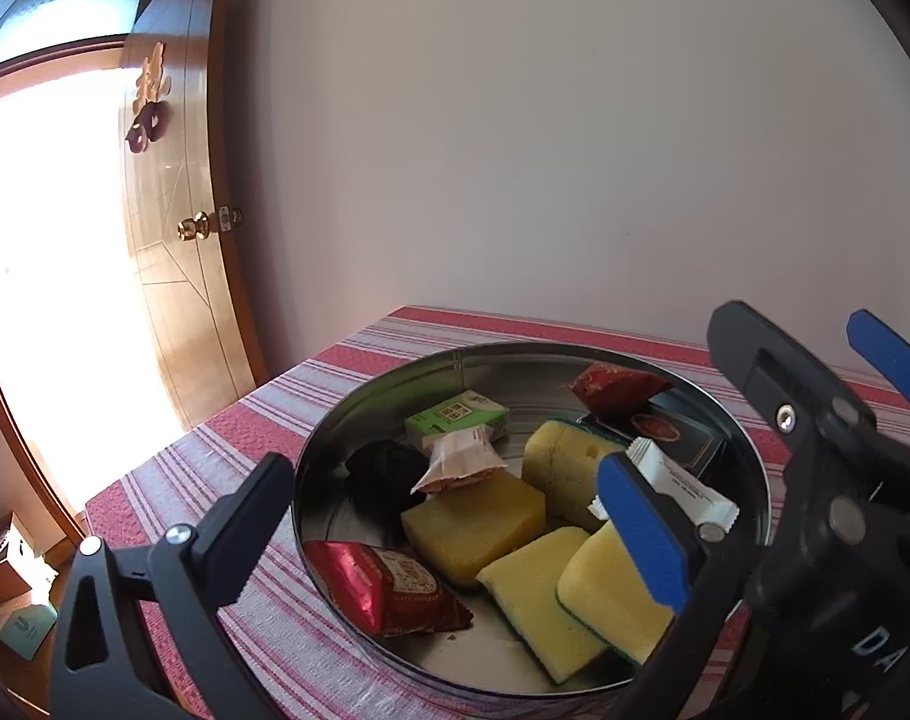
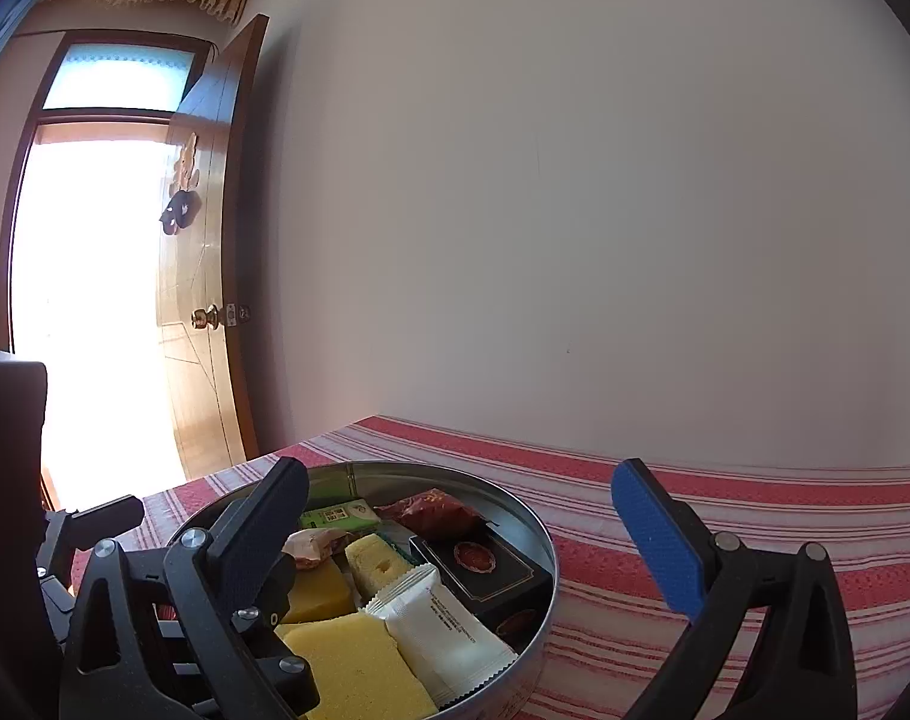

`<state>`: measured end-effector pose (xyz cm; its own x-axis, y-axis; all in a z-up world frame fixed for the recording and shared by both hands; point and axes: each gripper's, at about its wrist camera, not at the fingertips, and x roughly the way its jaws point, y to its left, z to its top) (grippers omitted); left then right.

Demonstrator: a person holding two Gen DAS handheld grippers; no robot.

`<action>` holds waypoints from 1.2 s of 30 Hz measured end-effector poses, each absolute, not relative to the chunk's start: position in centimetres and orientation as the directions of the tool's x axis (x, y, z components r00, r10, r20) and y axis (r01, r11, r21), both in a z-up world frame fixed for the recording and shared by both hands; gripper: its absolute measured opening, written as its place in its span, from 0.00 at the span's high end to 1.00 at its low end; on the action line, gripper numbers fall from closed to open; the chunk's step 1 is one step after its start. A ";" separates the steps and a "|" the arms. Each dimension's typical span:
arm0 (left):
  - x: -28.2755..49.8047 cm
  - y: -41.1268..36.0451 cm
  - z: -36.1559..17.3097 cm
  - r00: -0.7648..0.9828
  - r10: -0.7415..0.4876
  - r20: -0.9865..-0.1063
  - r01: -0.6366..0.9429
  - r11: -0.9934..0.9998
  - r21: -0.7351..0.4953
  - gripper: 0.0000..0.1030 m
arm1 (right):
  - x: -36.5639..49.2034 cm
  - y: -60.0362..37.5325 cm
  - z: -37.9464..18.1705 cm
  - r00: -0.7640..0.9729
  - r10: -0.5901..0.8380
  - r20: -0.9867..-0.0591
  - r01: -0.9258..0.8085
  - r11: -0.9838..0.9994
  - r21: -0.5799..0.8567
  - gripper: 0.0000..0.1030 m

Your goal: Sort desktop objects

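Silver tin (image 1: 754, 480) sits at the lower centre of the left wrist view on a red-striped cloth (image 1: 311, 396), crowded with yellow sponges (image 1: 472, 519), a white sachet (image 1: 676, 483), red snack packs (image 1: 383, 591), a green carton (image 1: 455, 417) and a dark box (image 2: 484, 567). Everything seems pooled there so it can be picked out by kind. Both tongs stand wide and hold nothing: the left gripper (image 1: 455, 522) hovers over the tin's near side, the right gripper (image 2: 472, 534) spans its right rim, probably choosing a piece.
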<state>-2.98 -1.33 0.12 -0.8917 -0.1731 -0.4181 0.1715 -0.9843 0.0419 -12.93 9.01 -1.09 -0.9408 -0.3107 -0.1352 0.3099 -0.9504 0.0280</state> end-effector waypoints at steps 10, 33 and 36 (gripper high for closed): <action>-2.1 -0.7 -0.1 -0.898 -0.169 -0.405 0.155 -0.986 0.068 0.01 | -11.3 10.3 -1.2 -0.957 -0.271 -0.105 0.269 -0.963 0.033 0.00; 1.0 0.0 2.1 -0.917 -0.144 -0.372 0.128 -0.990 0.067 0.01 | -7.7 11.7 -0.4 -0.962 -0.218 -0.164 0.203 -0.974 0.100 0.00; 1.3 -0.2 2.2 -0.916 -0.152 -0.371 0.133 -0.988 0.075 0.01 | -7.1 11.4 0.2 -0.968 -0.192 -0.161 0.181 -0.980 0.079 0.00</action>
<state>1.33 -0.15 2.19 -0.9159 -0.1519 -0.3714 0.1333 -0.9882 0.0753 -7.09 11.39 0.17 -0.9682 -0.1918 -0.1608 0.1811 -0.9803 0.0785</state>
